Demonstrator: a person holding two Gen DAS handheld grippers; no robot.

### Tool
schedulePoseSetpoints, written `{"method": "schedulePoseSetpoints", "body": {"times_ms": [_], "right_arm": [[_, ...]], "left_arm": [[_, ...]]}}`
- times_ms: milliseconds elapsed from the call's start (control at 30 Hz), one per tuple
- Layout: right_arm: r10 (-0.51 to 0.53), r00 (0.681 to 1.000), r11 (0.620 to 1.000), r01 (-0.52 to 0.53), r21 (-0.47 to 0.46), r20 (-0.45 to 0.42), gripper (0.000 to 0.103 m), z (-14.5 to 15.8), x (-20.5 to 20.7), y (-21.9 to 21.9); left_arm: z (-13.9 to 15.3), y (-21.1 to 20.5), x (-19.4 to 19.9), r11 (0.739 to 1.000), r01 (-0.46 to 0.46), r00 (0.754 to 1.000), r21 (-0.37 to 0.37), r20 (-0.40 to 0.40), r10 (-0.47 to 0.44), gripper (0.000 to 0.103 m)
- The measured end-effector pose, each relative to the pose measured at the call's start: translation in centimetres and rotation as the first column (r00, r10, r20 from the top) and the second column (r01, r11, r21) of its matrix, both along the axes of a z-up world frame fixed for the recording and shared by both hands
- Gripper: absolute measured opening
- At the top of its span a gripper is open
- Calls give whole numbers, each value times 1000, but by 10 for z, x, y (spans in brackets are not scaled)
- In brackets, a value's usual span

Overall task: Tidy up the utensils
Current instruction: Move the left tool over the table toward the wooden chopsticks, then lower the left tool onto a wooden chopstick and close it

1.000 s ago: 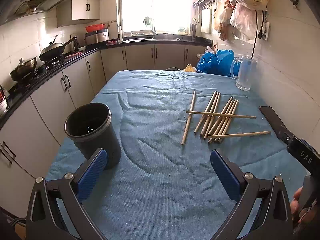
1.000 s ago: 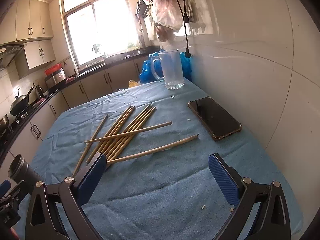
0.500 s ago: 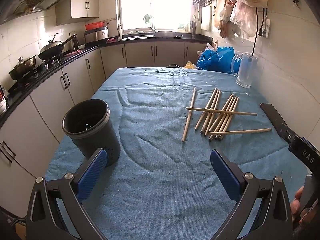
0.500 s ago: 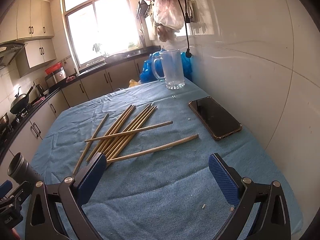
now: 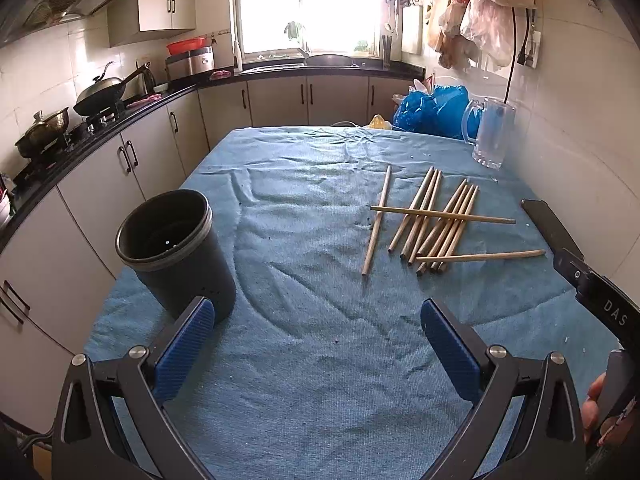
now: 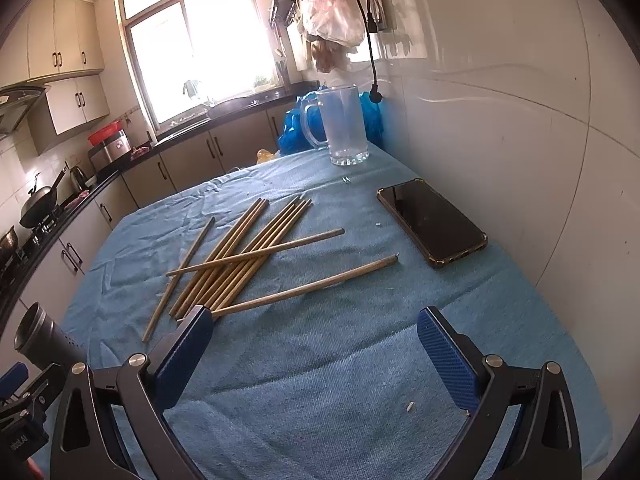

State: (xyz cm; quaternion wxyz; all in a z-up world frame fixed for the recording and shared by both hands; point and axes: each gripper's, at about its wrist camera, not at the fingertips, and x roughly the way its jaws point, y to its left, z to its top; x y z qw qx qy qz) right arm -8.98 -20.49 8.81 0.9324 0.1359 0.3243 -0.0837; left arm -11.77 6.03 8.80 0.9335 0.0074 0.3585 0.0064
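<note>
- The wooden chopsticks [image 5: 434, 224] lay scattered on the blue cloth [image 5: 312, 208], which serves here as the landmark; most lay side by side, with two crossing them.
- The dark utensil holder [image 5: 176, 256] stood upright near the cloth's left edge, well apart from the chopsticks, with nothing visible inside.
- The left gripper [image 5: 316, 344] hung over the cloth's near part, fingers spread wide and holding nothing; its left finger [image 5: 184, 344] appeared just in front of the holder.
- The right gripper [image 6: 316, 354] also hung above the cloth with fingers wide apart and empty.
- A black smartphone [image 6: 432, 222] lay on the cloth's right side.
- A glass mug [image 6: 344, 124] stood at the cloth's far right corner.
</note>
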Motion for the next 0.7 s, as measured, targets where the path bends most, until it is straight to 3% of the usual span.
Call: {"method": "schedulePoseSetpoints", "body": {"times_ms": [700], "right_arm": [[-4, 1000, 1000, 5, 27, -28, 103, -11, 4, -5]], "left_arm": [[-4, -2, 16, 1000, 6, 999, -6, -46, -7, 103]]}}
